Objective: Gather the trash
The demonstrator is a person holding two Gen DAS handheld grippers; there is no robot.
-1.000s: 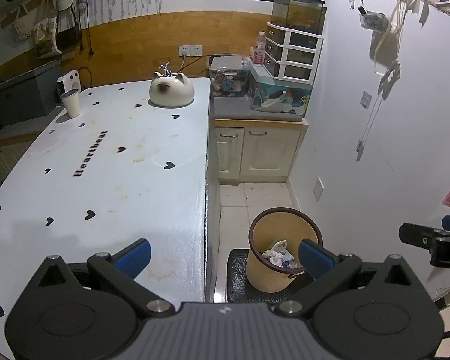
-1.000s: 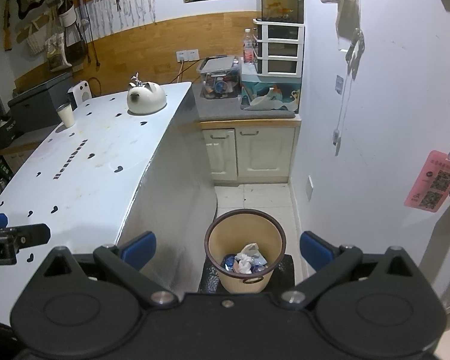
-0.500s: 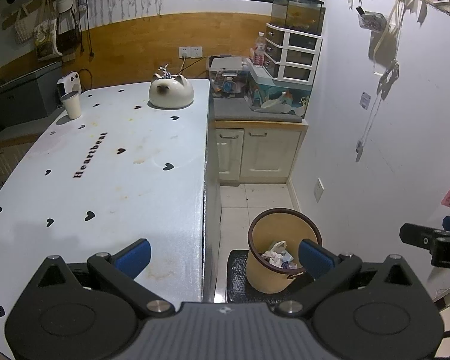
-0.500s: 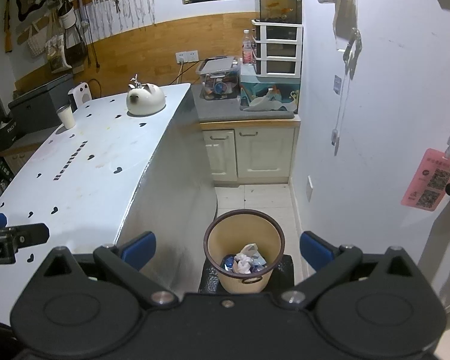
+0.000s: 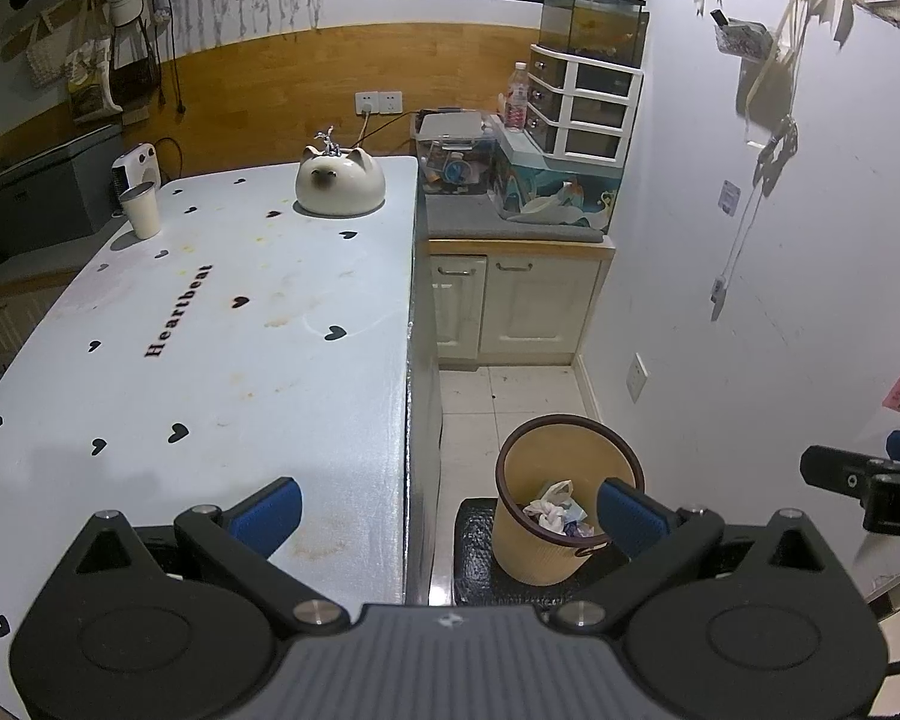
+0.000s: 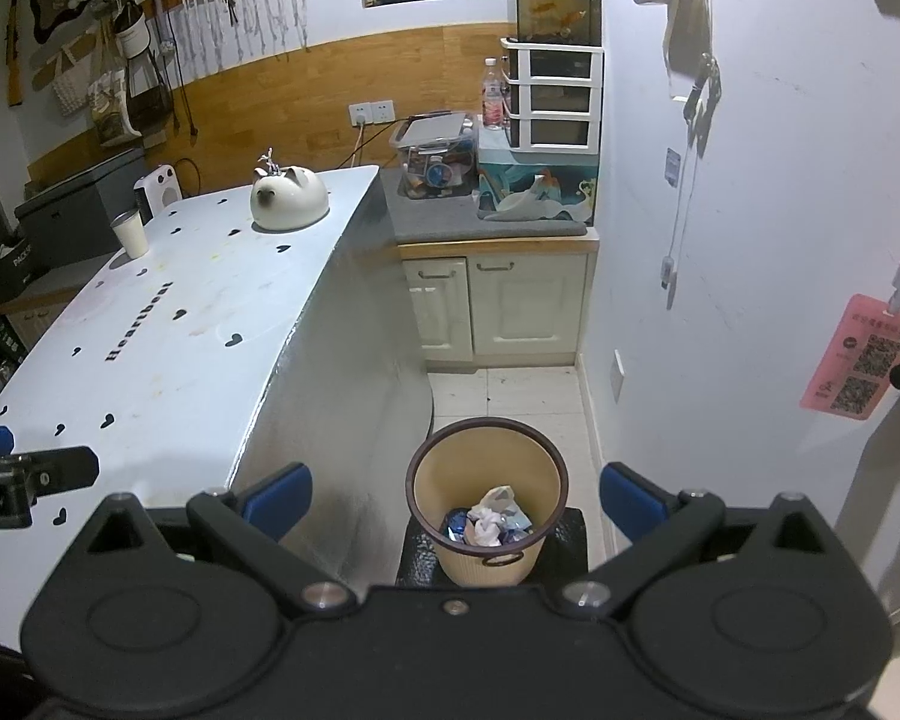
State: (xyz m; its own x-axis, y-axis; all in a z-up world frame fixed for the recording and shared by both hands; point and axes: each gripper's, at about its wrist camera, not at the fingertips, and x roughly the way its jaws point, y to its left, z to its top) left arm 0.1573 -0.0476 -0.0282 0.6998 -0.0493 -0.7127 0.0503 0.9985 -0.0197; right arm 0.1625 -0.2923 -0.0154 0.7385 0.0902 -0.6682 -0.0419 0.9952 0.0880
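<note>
Trash bin (image 6: 487,504), tan with dark rim, stands on a black mat (image 6: 417,558) on the floor at 6 o'clock in the right wrist view, just beside the table (image 5: 210,324); likely placed for easy drops. Inside: crumpled white paper (image 6: 487,525) and blue wrappers, low in the bin. Table holds a paper cup (image 5: 140,210) at 10 o'clock. Left gripper (image 5: 447,507) and right gripper (image 6: 456,495): both spread, empty.

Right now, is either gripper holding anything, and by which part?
Nothing is held. The left gripper and right gripper are both open and empty; the crumpled trash lies in the bin.
</note>
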